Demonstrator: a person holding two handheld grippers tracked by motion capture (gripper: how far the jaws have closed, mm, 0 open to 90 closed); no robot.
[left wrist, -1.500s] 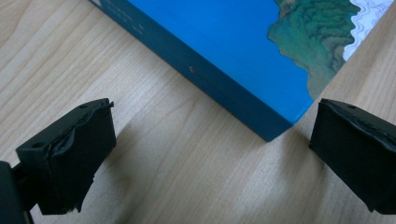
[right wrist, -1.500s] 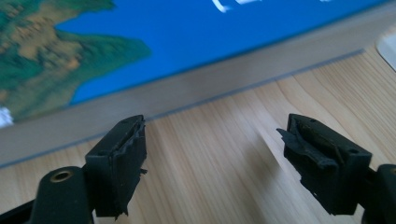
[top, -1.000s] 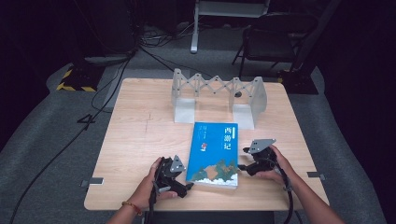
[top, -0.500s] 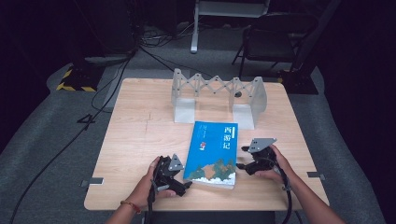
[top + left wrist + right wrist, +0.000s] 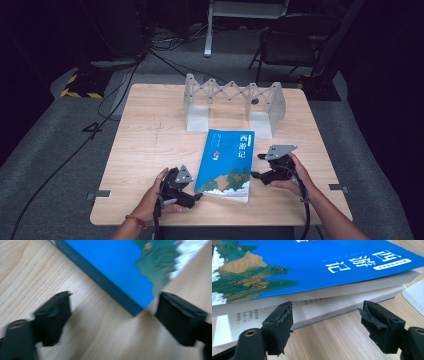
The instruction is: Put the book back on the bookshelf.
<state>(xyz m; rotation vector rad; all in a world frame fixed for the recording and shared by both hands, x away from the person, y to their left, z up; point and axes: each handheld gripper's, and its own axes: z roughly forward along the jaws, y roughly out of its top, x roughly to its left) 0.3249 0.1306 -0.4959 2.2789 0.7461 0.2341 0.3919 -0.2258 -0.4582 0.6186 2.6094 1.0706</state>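
Blue paperback book (image 5: 227, 162): lies flat, cover up, near table's front edge; white title characters, landscape art; fore-edge pages lifted open slightly.

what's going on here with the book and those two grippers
A person works a blue book lying flat on a wooden table, a gripper in each hand. The left gripper is at the book's near spine corner; its jaws have just been closing, but they stand open around that corner and touch nothing. The right gripper faces the page edge, where the pages gape a little, also open. A white folding book rack stands behind.
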